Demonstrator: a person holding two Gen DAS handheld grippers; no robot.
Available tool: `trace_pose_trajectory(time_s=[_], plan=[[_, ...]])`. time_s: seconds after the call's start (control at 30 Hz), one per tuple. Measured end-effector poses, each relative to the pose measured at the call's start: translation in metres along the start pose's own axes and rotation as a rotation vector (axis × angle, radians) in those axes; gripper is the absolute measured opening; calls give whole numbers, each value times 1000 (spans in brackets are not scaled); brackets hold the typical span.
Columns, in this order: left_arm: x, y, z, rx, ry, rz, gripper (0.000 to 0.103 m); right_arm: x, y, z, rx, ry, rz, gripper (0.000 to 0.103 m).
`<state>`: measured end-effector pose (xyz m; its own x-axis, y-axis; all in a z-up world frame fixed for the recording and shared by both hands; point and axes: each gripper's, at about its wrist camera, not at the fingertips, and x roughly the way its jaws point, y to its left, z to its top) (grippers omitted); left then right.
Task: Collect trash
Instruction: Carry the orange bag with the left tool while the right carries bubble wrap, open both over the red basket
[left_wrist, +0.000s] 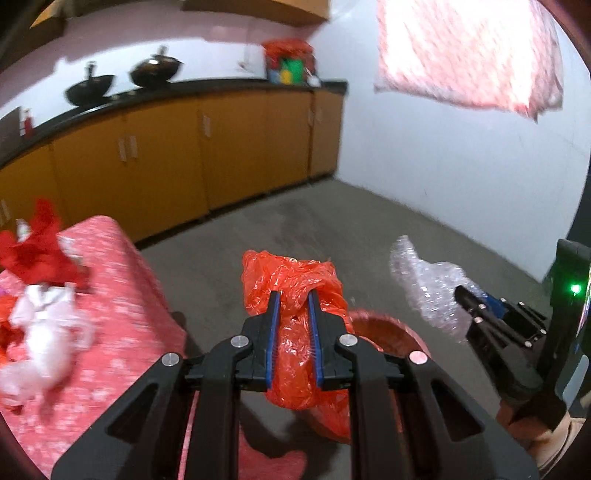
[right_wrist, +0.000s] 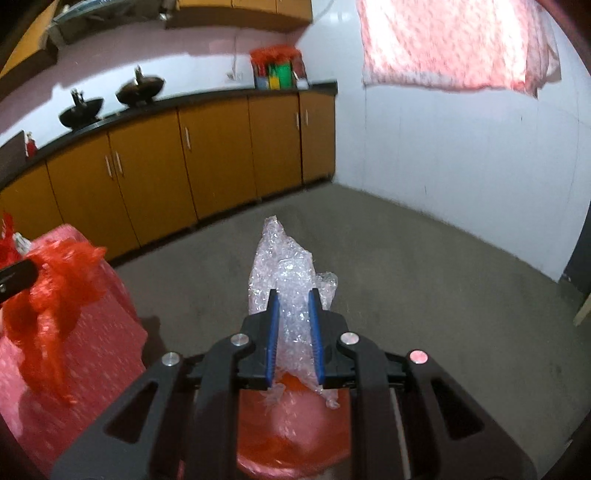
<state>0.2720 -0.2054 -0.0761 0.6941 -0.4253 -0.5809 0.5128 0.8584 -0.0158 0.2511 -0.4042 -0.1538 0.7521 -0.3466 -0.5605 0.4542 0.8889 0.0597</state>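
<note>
Grey concrete floor (right_wrist: 406, 258) below; left jaws clamp orange bag (left_wrist: 291, 280), right jaws clamp bubble wrap (right_wrist: 288, 280).

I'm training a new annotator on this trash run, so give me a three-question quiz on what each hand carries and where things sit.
1. True or false: the left tongs are empty.
2. What do the right tongs hold? A) bubble wrap B) a wok C) red cloth
3. Fill in: the red bin sits on the ____, beside the table.

Key
1. False: they are shut on an orange plastic bag.
2. A: a crumpled piece of clear bubble wrap.
3. Floor; the bin shows below both pairs of tongs.
</note>
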Motion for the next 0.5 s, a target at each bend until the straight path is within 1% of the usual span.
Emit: trace_pose_trajectory(time_s=[0.1,0.23,0.4,0.47,0.5], plan=[[25,-16,-4,26,52,-27,15,17,-11,-16,4,47,-5,17],[57,-35,-8,55,110,-45,15,40,-25,-33,15,98,-13,17],[85,-49,-16,91,149,-43,17,59,-31,-45,19,138,3,17],[93,-50,-19,92,170,-43,20,64,-32,-47,25,147,14,19],[98,-50,-22,87,186,-48,22,67,-33,-47,31,151,22,21]])
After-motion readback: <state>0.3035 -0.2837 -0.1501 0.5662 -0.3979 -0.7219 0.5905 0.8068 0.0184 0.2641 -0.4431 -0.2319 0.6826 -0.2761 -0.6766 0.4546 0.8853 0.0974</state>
